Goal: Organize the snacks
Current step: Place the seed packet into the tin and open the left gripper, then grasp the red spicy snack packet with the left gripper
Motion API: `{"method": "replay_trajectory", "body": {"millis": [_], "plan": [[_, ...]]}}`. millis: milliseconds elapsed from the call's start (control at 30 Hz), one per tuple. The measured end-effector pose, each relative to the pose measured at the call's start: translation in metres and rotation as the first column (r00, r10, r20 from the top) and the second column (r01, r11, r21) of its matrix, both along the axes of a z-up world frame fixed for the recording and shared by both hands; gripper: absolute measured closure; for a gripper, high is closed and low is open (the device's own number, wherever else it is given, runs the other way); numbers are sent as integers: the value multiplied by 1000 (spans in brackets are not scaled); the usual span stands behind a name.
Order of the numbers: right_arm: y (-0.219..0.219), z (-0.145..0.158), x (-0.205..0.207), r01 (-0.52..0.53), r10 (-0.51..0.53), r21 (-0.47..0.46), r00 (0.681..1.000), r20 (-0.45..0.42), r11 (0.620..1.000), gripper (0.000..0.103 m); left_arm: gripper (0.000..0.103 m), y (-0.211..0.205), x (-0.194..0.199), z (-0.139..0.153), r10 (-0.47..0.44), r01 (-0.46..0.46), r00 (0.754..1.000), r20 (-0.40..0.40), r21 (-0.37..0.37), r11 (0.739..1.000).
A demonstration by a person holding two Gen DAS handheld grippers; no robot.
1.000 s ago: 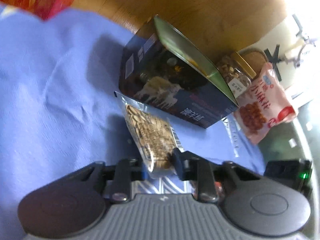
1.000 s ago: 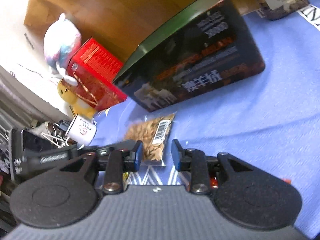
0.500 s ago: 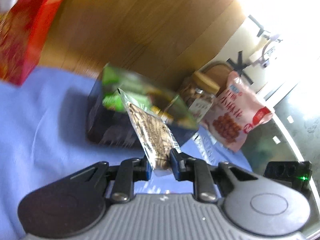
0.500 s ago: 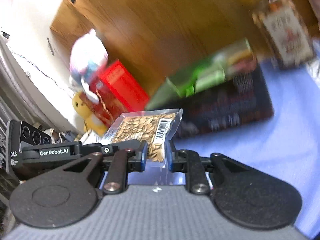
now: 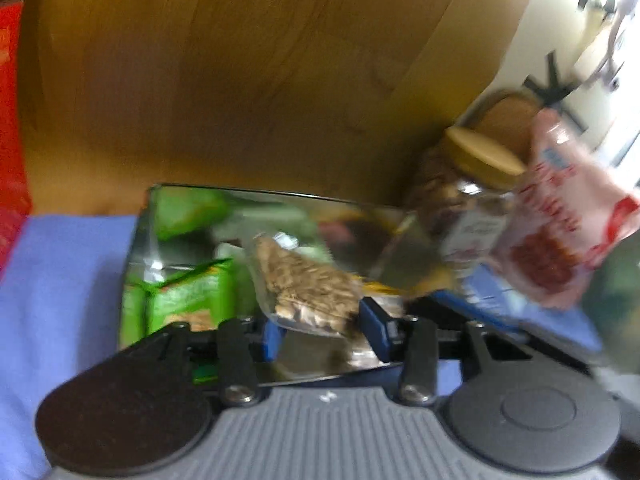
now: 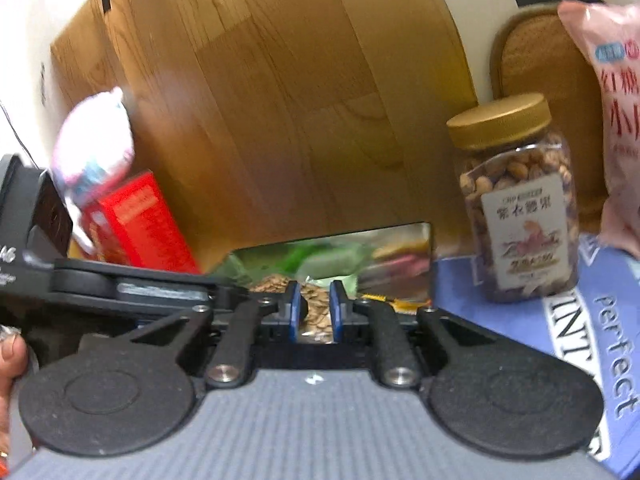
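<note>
Nearest in the left wrist view, the left gripper (image 5: 322,330) is spreading its blue-padded jaws, and a clear seed packet (image 5: 308,292) is lying between them over the open box (image 5: 168,200). The pads are standing off from the packet's edges rather than pressing on it. The packet is a flat, see-through pouch full of pale tan seeds, tilted with its far end pointing up and to the left; blur is hiding any label. Beneath and behind it, the box's shiny silver lining is showing, with green snack packs (image 5: 188,296) sitting in its left part.

In the right wrist view, the right gripper (image 6: 314,312) is pinching a second seed packet (image 6: 312,312), its jaws drawn close together on the pouch of tan seeds, just above the near edge of the same silver-lined box (image 6: 424,236). A person's fingertip (image 6: 12,356) is showing at the left edge.

Farther back, a nut jar (image 6: 516,208) with a gold lid is standing upright on the blue cloth (image 6: 520,320), a pink snack bag (image 6: 616,120) beside it. A red carton (image 6: 140,224) is standing to the left, against a wooden panel (image 6: 280,100).
</note>
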State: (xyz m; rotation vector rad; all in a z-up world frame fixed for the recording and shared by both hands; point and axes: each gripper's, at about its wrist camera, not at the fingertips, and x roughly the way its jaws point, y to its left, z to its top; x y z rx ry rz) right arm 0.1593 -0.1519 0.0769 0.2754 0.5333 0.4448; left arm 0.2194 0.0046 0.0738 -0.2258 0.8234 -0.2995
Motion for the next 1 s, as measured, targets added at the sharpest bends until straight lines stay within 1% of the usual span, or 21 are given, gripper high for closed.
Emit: {"method": "replay_trajectory", "body": {"millis": [33,100,167,233,300,333,433,467,533,600,667,733,800,867,933,1000], "plan": [[-4,0,-2,1,-1,7,1000,4,1000,83,54,2,-5,0,2,-3,1000,13,23,1000],[-11,0,-9,8,-9,57,1000,11,998,81,52,4,-20,6,-6,3,998,57,66,998],[-20,0,-19,18,-19,97,1000,11,995,78,46,7,-38,14,-4,-7,996,94,107,994],[-31,-3,-31,28,-28,131,1000,-2,991,77,45,13,-55,21,-1,-15,992,126,131,991],[-40,-9,-44,35,-28,170,999,-42,985,75,45,16,-74,28,11,-36,987,160,159,987],[-45,-13,-51,36,-24,187,998,-66,982,75,45,18,-82,29,14,-37,988,151,152,988],[-56,-28,-80,48,-25,201,993,-119,978,74,45,25,-107,27,-9,-1,992,126,80,997],[-60,-33,-91,55,-27,202,990,-135,978,74,45,23,-113,26,-24,17,993,113,59,998],[-69,-41,-110,68,-32,219,986,-163,973,72,45,17,-123,16,-89,89,994,60,6,996],[-77,-48,-128,86,-42,236,981,-187,968,68,45,6,-128,1,-145,144,989,-11,-43,989],[-80,-51,-140,105,-57,234,977,-205,967,68,45,-3,-128,-13,-181,175,981,-75,-87,981],[-83,-54,-149,122,-68,235,972,-224,964,68,45,-9,-126,-26,-206,189,970,-132,-132,973],[-83,-58,-154,115,-59,227,969,-240,967,68,45,-14,-123,-37,-228,200,958,-175,-165,966],[-78,-63,-155,102,-49,197,965,-257,975,69,44,-19,-125,-40,-231,202,959,-166,-173,964],[-79,-67,-155,93,-31,233,965,-261,968,68,43,-23,-124,-40,-231,198,957,-173,-191,962],[-78,-70,-153,96,-21,268,963,-269,959,68,50,-26,-123,-42,-225,188,959,-175,-205,960]]}}
